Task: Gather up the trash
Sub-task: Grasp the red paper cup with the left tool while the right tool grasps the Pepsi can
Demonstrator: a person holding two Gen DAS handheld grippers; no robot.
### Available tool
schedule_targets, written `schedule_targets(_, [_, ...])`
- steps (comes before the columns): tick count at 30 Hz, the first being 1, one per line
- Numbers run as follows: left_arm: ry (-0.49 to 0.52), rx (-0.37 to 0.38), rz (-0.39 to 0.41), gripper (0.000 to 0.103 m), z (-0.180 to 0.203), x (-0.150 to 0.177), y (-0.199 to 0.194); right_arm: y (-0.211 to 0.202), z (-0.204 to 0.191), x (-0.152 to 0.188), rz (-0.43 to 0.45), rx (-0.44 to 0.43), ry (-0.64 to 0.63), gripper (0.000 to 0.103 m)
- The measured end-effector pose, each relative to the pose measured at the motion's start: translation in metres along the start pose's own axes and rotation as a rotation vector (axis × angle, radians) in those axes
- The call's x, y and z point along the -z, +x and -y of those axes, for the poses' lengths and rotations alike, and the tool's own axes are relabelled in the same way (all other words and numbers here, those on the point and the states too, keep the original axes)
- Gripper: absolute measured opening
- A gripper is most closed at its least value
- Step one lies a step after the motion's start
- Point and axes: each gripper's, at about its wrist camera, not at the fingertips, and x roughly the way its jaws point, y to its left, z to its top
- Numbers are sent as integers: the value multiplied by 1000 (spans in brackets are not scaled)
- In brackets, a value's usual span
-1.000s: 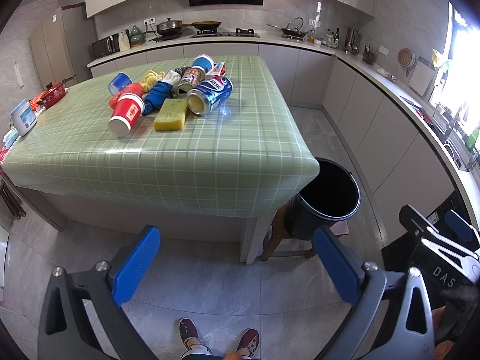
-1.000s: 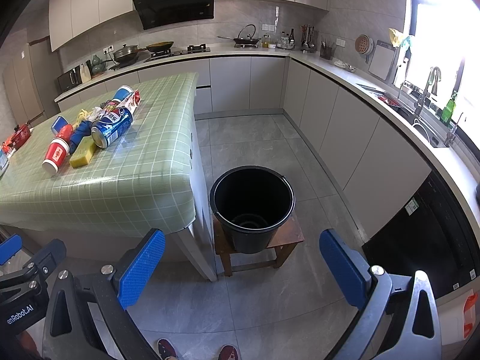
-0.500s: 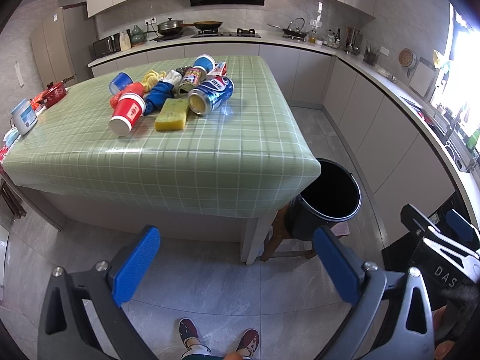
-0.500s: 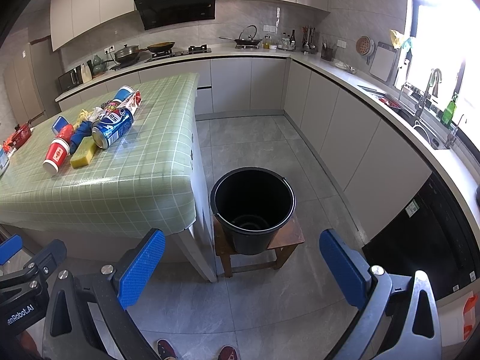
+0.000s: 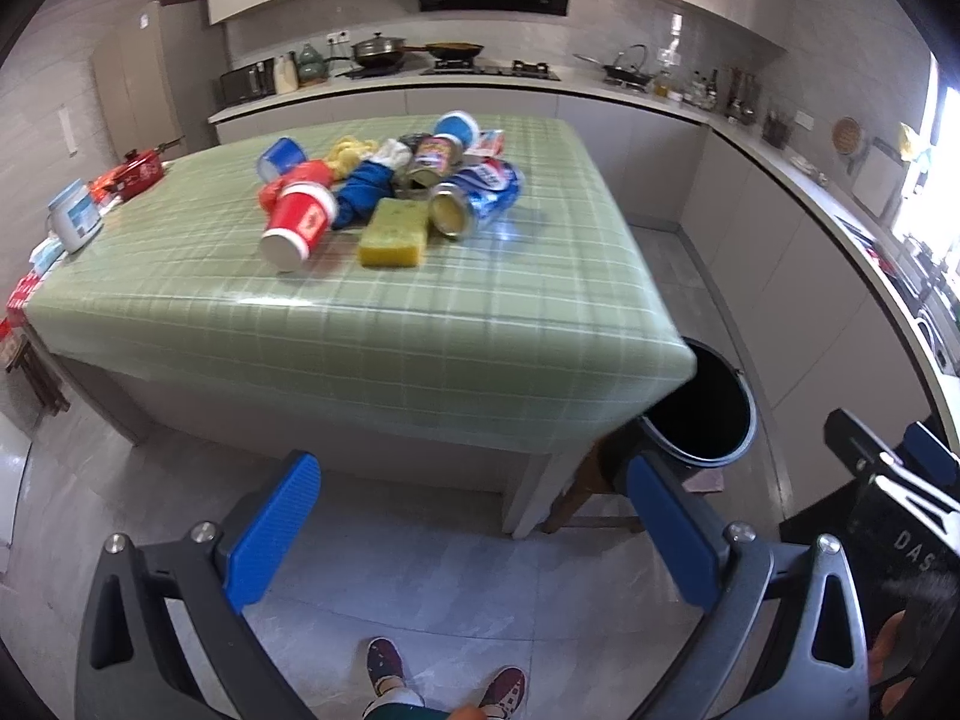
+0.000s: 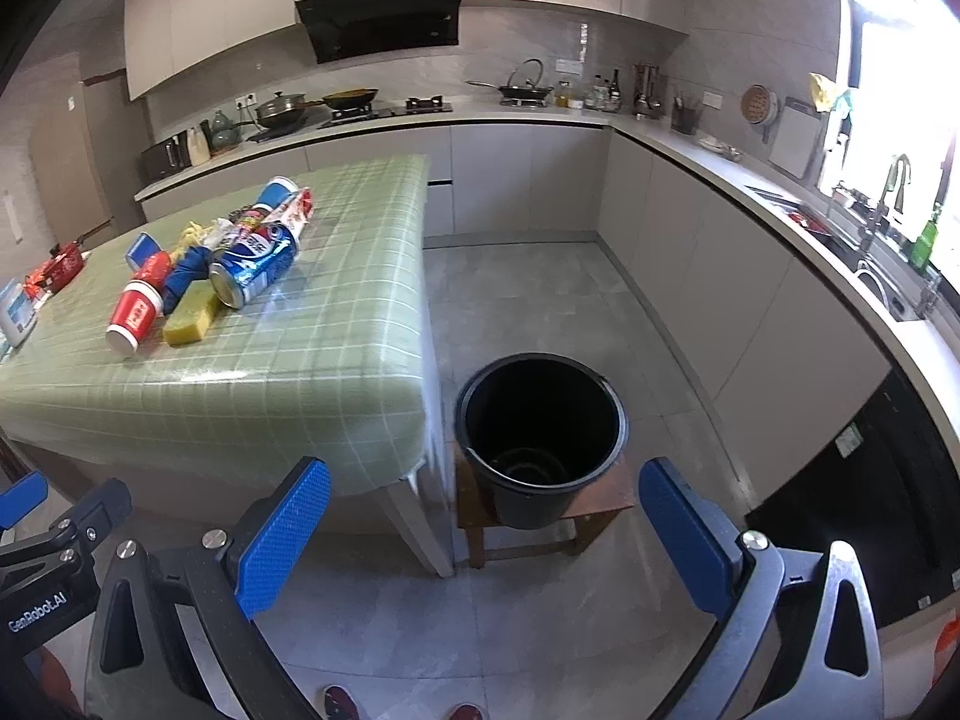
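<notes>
- The left gripper (image 5: 471, 525) and the right gripper (image 6: 483, 531) are both hanging low in front of the counter (image 5: 420, 336), fingers spread wide and holding nothing.
- No trash is being carried; collecting looks not yet begun.
- The trash is lying clustered toward the counter's far side: a red paper cup (image 5: 297, 225), a yellow sponge (image 5: 393, 234), a Pepsi can (image 5: 477, 198) and a blue cloth (image 5: 363, 192), touching one another.
- The black bucket (image 6: 540, 426) is sitting open on a low stool just beside the counter's right corner.
- Next, a gripper probably needs lifting over the near edge; bare cloth there is leaving room.
</notes>
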Motion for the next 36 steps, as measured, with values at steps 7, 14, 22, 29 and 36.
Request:
schedule_targets(7, [-66,-45,-9,103,-49,-17,20,20,-43,-15,-4,-39,-28,103])
schedule_targets(14, [-80,-67,3,103,-103,-54,56,46,-104,-41,-6,-35,-28,103])
schedule_targets(22, [-23,-38,15,103,-160,-107,105,82,-176,-72,-15,-2,16,103])
schedule_targets(29, [30,40,-43,97,-178,-138,153,107,-209,-92,-33,15,58,103])
schedule_targets(36, [15,67,-71,97,-176,-156,191,147,-220,-124,-52,-4,66,103])
